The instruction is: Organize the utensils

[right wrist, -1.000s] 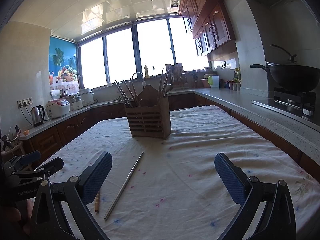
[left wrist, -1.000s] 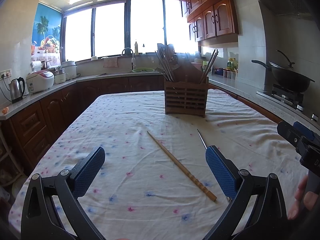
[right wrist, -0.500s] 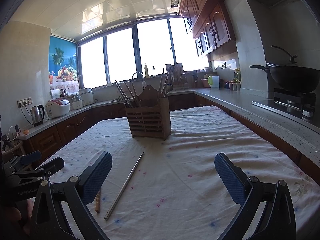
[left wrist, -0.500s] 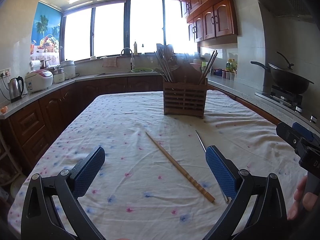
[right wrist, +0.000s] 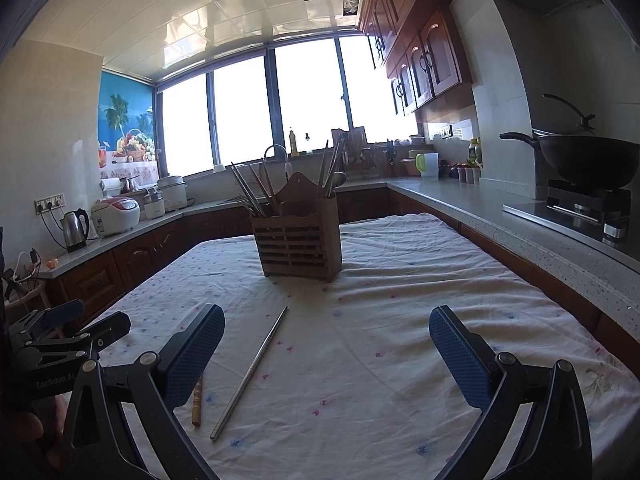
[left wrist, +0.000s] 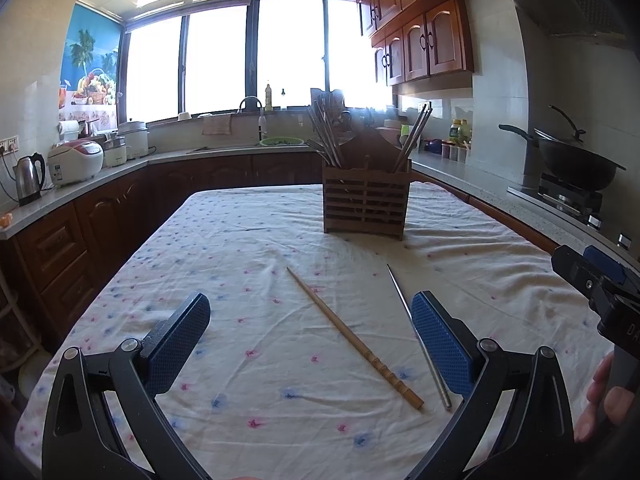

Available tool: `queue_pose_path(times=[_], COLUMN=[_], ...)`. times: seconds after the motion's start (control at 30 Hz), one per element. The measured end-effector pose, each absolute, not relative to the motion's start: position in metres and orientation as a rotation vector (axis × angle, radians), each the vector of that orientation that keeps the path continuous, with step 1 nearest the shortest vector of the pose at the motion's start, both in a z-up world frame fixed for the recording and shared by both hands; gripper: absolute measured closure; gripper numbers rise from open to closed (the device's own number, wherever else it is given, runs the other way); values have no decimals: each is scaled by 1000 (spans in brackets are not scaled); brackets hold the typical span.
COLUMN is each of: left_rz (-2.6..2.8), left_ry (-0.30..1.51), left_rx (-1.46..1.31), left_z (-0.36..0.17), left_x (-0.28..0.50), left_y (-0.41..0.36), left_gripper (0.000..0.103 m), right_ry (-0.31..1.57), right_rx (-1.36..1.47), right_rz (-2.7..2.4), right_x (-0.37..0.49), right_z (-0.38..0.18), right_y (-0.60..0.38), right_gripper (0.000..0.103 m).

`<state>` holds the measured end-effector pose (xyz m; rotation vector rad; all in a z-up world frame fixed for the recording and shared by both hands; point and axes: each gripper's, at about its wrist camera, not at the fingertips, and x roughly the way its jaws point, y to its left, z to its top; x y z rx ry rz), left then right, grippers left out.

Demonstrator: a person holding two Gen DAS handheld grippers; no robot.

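Note:
A wooden chopstick (left wrist: 352,336) and a metal chopstick (left wrist: 416,336) lie loose on the flowered tablecloth (left wrist: 248,248). Behind them stands a slatted wooden utensil holder (left wrist: 366,204) with several chopsticks and utensils sticking out. My left gripper (left wrist: 308,340) hovers open above the cloth, the wooden chopstick between its blue pads and the metal one by its right pad. In the right wrist view, my right gripper (right wrist: 326,354) is open too, with the metal chopstick (right wrist: 250,374) near its left pad, the wooden chopstick (right wrist: 197,402) partly hidden behind that pad, and the holder (right wrist: 298,242) ahead.
Kitchen counters ring the table: a kettle (left wrist: 28,178) and rice cooker (left wrist: 76,162) on the left, a wok on a stove (left wrist: 572,164) on the right, a sink (left wrist: 252,144) at the back. A hand (left wrist: 600,404) holds the other gripper at the right edge.
The left wrist view has shifted slightly; the holder and chopsticks sit a little further left in it. The right gripper has hardly moved. Both stay open.

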<state>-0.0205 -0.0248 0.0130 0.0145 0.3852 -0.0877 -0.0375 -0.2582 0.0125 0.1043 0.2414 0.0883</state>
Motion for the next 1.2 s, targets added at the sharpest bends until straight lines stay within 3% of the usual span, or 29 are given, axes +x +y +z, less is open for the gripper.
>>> queue_pose_path(times=[1.2], left_rz=[-88], left_ry=[463], left_rx=[-14], left_z=[18], left_x=[-3], left_y=[-19], left_gripper=[0], right_ry=[315], right_rx=[96], right_rz=[120], right_x=[-13], right_z=[28], right_y=[-256], right_gripper=[0])
